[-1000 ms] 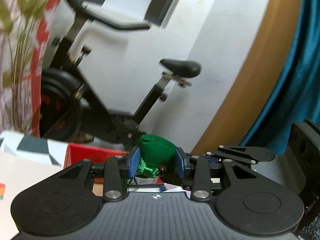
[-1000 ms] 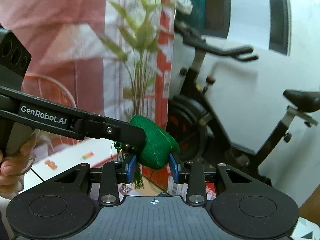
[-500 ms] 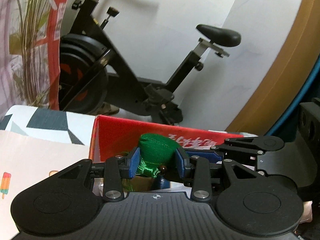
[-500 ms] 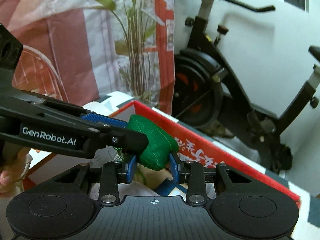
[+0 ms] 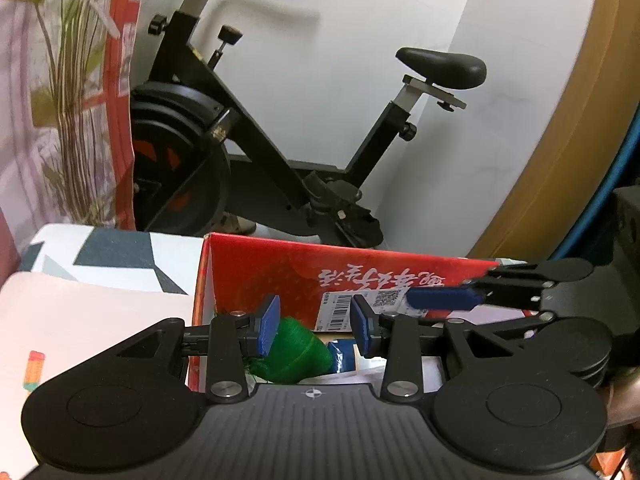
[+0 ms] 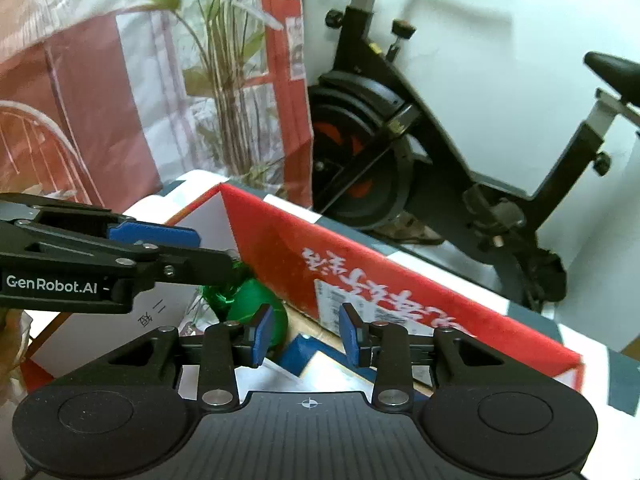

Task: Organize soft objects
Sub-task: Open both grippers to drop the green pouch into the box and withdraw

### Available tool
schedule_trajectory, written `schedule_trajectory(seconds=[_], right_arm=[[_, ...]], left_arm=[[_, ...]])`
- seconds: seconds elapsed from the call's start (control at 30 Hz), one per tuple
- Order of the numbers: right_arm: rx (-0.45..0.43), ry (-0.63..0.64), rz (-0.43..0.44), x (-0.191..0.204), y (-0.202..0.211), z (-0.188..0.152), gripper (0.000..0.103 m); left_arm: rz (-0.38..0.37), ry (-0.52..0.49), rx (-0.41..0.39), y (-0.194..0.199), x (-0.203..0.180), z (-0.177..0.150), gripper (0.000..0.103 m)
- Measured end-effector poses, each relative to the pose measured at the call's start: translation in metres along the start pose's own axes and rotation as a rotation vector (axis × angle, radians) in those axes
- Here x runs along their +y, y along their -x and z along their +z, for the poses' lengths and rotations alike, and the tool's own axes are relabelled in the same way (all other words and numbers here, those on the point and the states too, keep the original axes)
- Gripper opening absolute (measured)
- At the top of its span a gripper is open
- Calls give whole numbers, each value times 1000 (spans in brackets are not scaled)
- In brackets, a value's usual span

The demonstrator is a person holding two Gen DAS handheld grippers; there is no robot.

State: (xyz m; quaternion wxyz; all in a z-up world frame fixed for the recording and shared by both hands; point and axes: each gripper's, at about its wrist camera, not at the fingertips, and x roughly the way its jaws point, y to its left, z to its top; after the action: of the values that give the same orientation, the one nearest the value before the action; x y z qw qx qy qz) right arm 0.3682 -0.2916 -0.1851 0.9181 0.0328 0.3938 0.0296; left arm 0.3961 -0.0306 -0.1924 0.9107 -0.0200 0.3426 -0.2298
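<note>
Both grippers hang w/ jaws apart, holding nothing: left gripper (image 5: 314, 326) lower centre, right gripper (image 6: 306, 334) too. Green pouch (image 5: 294, 356) lies loose inside red box (image 5: 280, 268), bottom centre.

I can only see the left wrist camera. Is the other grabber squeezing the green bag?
Observer: No. The right gripper is open with nothing between its pads. The green pouch sits to the left of them.
Operator: What's on the side of my grabber?
Observer: The left gripper has white lettering on its side, GenRobot.AI.
Operator: Is anything else in the box?
Observer: A white sheet with handwriting shows inside the red box, left of the pouch.
</note>
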Motion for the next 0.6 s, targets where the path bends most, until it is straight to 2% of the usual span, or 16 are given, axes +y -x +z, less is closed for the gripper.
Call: schedule_trajectory(seconds=[0.1, 0.23, 0.3, 0.33, 0.37, 0.43, 0.53, 0.6], right_arm=[[-32, 0, -24, -1, 18, -2, 38], [-47, 0, -72, 2, 39, -10, 55], [-55, -15, -83, 3, 50, -14, 71], [-61, -30, -81, 3, 56, -16, 80], [-71, -47, -73, 3, 63, -19, 86], [-92, -73, -77, 3, 75, -24, 90], [-119, -77, -102, 8, 93, -34, 102], [-142, -69, -136, 12, 105, -43, 102]], left_arm=[[36, -27, -12, 12, -7, -3, 40], [85, -41, -42, 33, -15, -10, 45], [108, -44, -63, 46, -20, -15, 66], [122, -47, -75, 51, -22, -17, 83], [136, -53, -95, 58, -26, -20, 95], [156, -73, -126, 73, -33, -25, 100], [165, -103, -125, 88, -46, -31, 103], [173, -114, -139, 98, -52, -34, 103]])
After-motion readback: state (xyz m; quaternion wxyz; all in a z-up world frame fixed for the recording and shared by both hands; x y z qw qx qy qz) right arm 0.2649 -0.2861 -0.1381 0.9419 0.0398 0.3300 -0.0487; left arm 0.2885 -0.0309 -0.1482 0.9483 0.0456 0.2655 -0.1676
